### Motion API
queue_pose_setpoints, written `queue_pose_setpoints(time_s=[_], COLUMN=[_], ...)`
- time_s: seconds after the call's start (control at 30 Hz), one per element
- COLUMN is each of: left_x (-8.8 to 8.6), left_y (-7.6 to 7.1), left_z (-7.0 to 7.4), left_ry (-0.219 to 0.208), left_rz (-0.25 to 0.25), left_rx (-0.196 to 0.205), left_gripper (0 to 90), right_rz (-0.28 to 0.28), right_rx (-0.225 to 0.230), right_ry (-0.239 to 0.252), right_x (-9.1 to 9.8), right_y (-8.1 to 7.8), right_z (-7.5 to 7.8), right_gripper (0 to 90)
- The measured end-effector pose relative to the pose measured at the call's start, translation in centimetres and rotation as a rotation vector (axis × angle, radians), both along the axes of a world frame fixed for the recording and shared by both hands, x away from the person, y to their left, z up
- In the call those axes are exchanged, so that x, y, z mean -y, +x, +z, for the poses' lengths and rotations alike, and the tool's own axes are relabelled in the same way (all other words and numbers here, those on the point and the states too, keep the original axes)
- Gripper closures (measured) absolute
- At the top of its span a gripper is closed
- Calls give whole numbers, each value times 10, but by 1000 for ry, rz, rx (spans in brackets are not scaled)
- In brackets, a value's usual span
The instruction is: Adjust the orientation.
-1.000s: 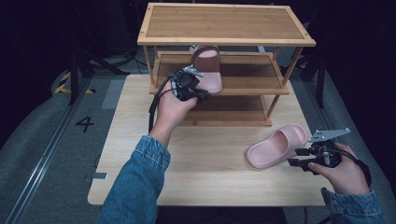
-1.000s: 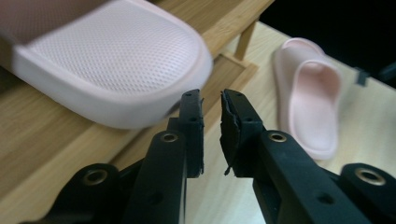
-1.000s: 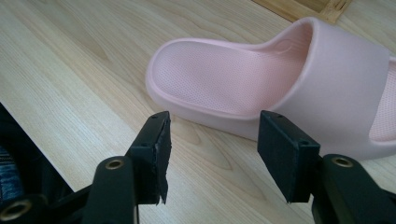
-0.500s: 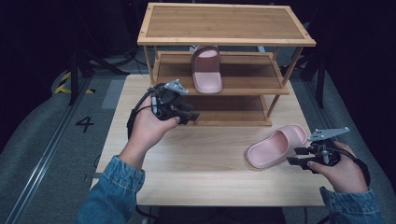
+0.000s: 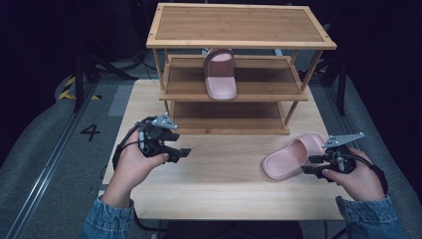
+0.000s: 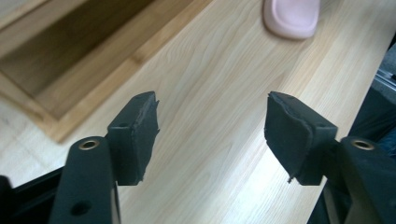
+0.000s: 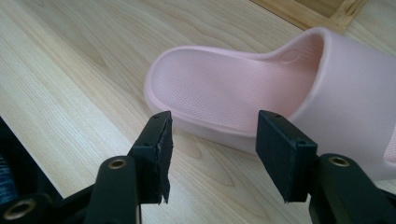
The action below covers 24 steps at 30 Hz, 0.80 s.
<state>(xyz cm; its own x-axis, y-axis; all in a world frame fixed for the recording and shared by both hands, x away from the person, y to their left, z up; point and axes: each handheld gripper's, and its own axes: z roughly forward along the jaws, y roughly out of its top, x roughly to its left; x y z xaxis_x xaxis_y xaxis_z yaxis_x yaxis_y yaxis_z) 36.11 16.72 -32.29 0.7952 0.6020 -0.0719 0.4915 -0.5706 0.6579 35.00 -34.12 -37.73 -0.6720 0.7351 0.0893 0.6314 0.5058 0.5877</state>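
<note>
on the table's right edge, right hand-held gripper (image 7: pixel 212 154) open beside pink slipper (image 7: pixel 261 98), left hand-held gripper (image 6: pixel 212 135) just opened, empty

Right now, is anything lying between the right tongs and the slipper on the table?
No. In the right gripper view, bare tabletop separates the open right tongs from the pink slipper; the slipper's edge sits just beyond the pads, untouched.

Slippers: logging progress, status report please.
Left gripper empty, jaws just opened. Right gripper open beside table slipper. Other slipper on rack's middle shelf. Nothing in the way.
</note>
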Motion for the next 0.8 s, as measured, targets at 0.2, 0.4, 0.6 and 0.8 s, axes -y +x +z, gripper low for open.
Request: queue_pose_setpoints(time_s=[0.2, 0.4, 0.6, 0.8], left_x=[-30, -48, -56, -66], left_y=[-9, -5, -5, -3], left_z=[-24, -38, -50, -65], left_ry=[-49, 31, 62, 127], left_rz=[56, 130, 140, 186], left_rx=[-34, -47, -38, -60], left_gripper=[274, 246, 216, 212], right_rz=[19, 34, 4, -29], right_rx=[-4, -7, -3, -27], right_ry=[-31, -30, -37, -35], right_x=[1, -4, -2, 2], right_y=[3, 7, 11, 10], right_z=[-5, -11, -14, -15], right_gripper=[461, 451, 439, 441])
